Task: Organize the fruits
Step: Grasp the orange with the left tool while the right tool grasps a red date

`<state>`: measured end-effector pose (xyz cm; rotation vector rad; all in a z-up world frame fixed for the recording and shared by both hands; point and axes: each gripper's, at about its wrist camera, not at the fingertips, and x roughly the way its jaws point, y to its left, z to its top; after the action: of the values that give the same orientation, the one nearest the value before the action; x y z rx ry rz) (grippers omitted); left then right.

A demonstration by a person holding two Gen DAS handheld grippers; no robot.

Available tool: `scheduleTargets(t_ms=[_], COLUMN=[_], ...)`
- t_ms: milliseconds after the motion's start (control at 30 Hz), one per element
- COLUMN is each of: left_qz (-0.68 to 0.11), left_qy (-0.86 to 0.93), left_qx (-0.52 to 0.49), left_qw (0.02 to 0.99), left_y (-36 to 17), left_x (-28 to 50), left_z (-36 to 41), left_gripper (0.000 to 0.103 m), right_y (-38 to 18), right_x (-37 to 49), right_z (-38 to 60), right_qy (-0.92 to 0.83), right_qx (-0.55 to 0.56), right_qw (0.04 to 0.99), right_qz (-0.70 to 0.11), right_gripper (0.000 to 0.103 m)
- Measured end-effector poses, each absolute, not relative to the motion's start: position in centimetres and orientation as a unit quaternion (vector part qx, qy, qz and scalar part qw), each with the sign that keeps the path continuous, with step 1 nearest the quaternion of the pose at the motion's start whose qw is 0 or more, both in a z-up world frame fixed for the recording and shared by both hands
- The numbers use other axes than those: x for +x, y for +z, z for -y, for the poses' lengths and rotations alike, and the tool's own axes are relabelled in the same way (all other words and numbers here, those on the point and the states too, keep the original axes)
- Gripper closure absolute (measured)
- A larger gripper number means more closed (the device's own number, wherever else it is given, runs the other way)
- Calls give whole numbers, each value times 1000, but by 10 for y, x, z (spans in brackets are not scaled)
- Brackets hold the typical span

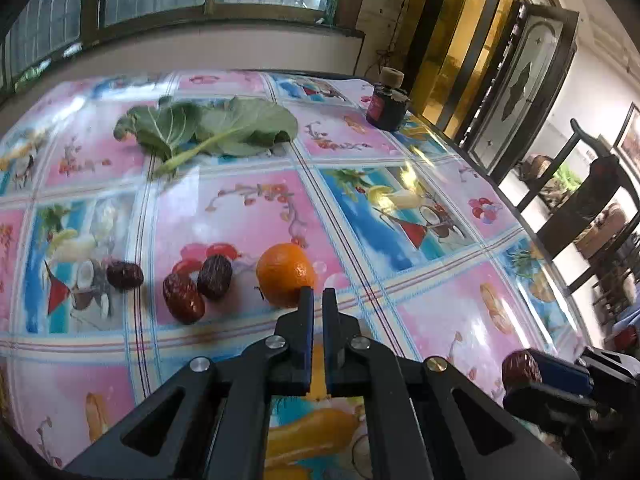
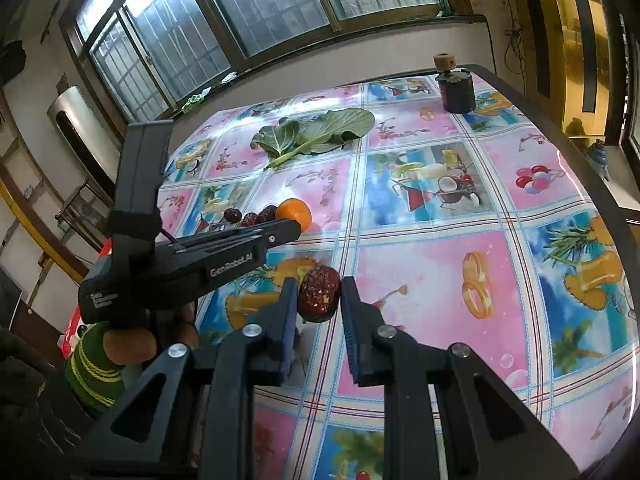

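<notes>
Dates (image 1: 196,288) lie loose; right hand-held gripper (image 2: 319,295) clamps one, left hand-held gripper (image 1: 318,294) closed empty.

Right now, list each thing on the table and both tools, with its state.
Left tool: shut, empty, tips beside the orange.
Right tool: shut on a red date, lifted off the cloth.
Orange: loose on the tablecloth.
Three dates: loose, left of the orange.
Green leaf: lying flat.
Dark jar: upright, stoppered.

Left gripper (image 1: 318,300), jaws closed and empty, tips just beside the orange (image 1: 285,274); three dates (image 1: 183,298) at nine o'clock on the counter (image 1: 440,312).
</notes>
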<state>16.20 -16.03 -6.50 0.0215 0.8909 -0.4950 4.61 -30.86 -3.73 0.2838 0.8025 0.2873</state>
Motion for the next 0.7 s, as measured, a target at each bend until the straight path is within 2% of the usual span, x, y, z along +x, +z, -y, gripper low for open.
scheduleTargets(t_ms=[300,367,433,467,500,567,700], left_qz=[-437,-431,-421,-415,-409,-404,-412], left_qy=[-230,-228,-220,-214,-209,-186,-164], left_qx=[28,15,10,11,12,25,43], left_qw=[869,873,880,884,888,895,895], left_y=[-66,-60,-55,-53,-51,-53,-66], left_x=[168,166,165,165,165,170,183], left_z=[183,175,168,166,164,164,166], left_gripper=[99,87,64,56,42,39,43], right_y=[-38,-37,-37,-37,-37,-38,-41], right_x=[43,41,40,41,41,42,43], right_z=[317,320,323,324,323,322,318], right_qy=[139,138,137,138,138,141,147], right_qx=[145,147,151,152,153,153,150], right_qw=[900,900,900,900,900,900,897], right_qz=[-388,-387,-385,-384,-384,-384,-388], right_gripper=[80,80,80,80,80,80,80])
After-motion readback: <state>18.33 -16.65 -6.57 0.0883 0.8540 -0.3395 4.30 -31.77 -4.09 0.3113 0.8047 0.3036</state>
